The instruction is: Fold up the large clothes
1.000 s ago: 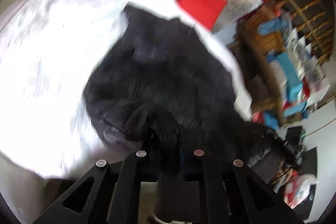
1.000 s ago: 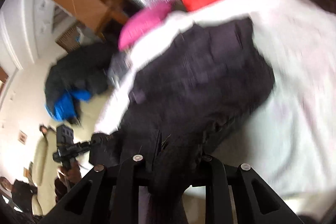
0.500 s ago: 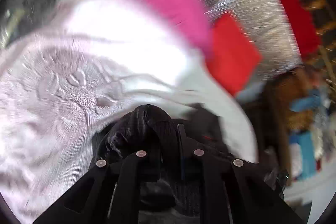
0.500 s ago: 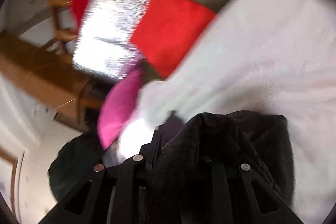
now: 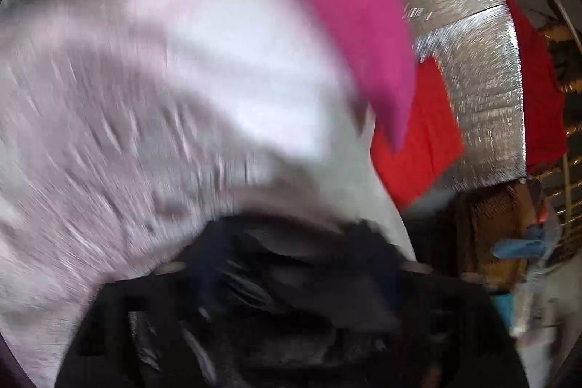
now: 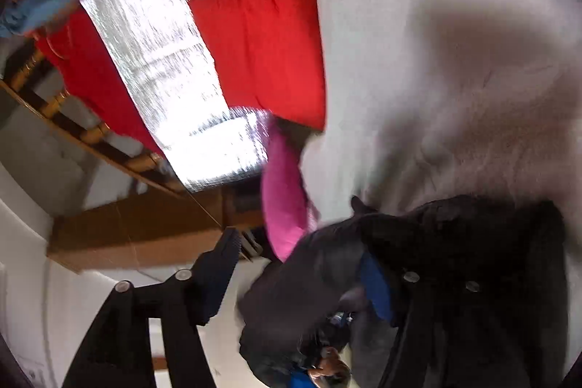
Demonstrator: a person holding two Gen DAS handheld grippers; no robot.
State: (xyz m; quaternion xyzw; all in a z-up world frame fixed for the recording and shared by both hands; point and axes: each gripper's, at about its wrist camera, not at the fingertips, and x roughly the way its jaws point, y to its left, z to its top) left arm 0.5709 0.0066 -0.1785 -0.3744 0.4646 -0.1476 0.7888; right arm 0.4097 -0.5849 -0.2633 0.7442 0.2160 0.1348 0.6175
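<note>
Black garment [image 6: 454,242] bunched on white bedspread [image 6: 454,42] near pink pillow [image 5: 345,6]. Right gripper [image 6: 313,260] — fingers spread wide. Left gripper [image 5: 291,279] — buried in cloth, state unclear.

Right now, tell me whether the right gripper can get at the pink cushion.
Probably yes. The right gripper has its jaws open, and the pink cushion sits just ahead of them with nothing between. The catch is that the black garment is draped over one finger and may drag along.
</note>
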